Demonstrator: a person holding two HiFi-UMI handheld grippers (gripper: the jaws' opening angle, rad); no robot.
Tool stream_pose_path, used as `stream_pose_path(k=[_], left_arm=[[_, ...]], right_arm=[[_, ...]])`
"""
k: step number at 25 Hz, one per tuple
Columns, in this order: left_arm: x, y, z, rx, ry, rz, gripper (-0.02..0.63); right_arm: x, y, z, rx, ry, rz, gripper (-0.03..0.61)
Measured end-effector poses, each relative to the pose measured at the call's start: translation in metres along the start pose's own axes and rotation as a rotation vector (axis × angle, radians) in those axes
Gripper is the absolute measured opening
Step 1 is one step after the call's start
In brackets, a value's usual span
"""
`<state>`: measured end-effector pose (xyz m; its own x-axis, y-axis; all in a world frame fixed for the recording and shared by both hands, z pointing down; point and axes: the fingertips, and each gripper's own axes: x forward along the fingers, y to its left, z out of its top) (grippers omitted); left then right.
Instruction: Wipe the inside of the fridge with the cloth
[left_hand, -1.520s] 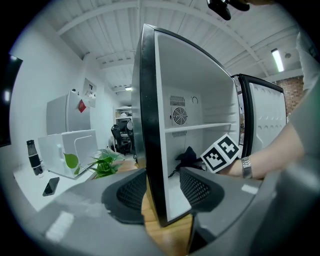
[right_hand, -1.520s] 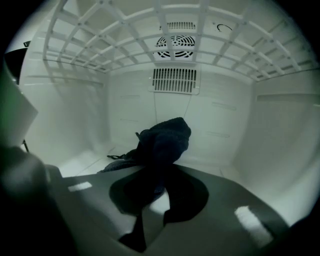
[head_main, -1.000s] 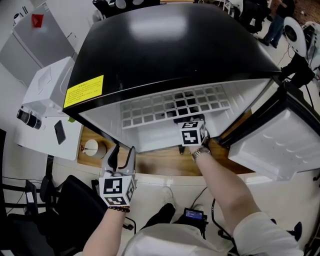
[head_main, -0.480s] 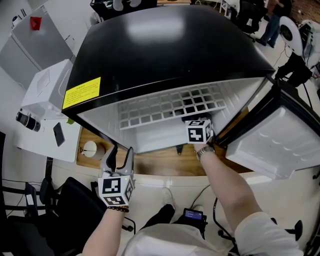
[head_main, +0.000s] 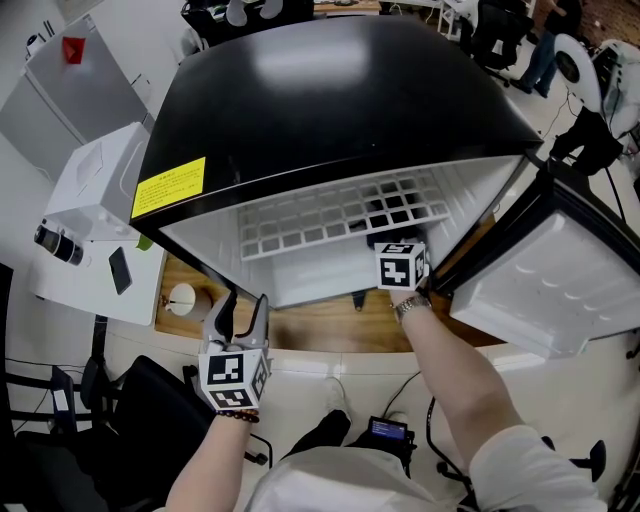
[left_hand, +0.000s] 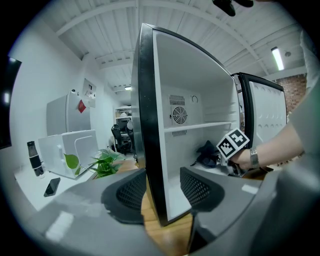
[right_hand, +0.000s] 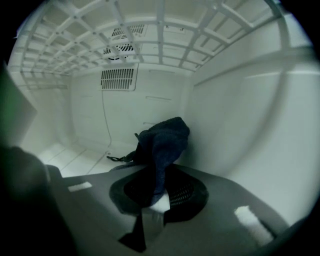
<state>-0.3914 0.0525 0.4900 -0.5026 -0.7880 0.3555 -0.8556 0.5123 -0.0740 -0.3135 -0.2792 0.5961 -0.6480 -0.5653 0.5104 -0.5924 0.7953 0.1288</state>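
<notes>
The black fridge (head_main: 330, 100) stands with its door (head_main: 560, 280) swung to the right and its white inside showing. My right gripper (right_hand: 152, 192) is inside the lower compartment, shut on a dark blue cloth (right_hand: 162, 145) that bunches up ahead of the jaws beside the right inner wall (right_hand: 240, 130). From the head view only the right gripper's marker cube (head_main: 402, 265) shows under the wire shelf (head_main: 340, 215). My left gripper (head_main: 240, 315) hangs outside, below the fridge's left front corner, open and empty. In the left gripper view the cloth (left_hand: 207, 152) lies on the fridge floor.
A white appliance (head_main: 95, 205) with a phone (head_main: 120, 268) and a dark bottle (head_main: 55, 240) stands to the left. The fridge sits on a wooden board (head_main: 300, 325). A green plant (left_hand: 97, 162) grows beside the fridge. People stand at the far right back.
My right gripper has slid to the right inside the fridge with the cloth, closer to the right wall. The left gripper has stayed put.
</notes>
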Motion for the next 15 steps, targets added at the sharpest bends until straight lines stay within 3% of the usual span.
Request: stream_pose_path(k=[6, 15], left_arm=[[0.001, 0.0, 0.001, -0.009, -0.008, -0.001, 0.207], [0.0, -0.001, 0.0, -0.017, -0.012, -0.006, 0.207]], right_arm=[[-0.029, 0.033, 0.02, 0.059, -0.092, 0.115, 0.049], [-0.076, 0.139, 0.036, 0.076, -0.136, 0.345, 0.049]])
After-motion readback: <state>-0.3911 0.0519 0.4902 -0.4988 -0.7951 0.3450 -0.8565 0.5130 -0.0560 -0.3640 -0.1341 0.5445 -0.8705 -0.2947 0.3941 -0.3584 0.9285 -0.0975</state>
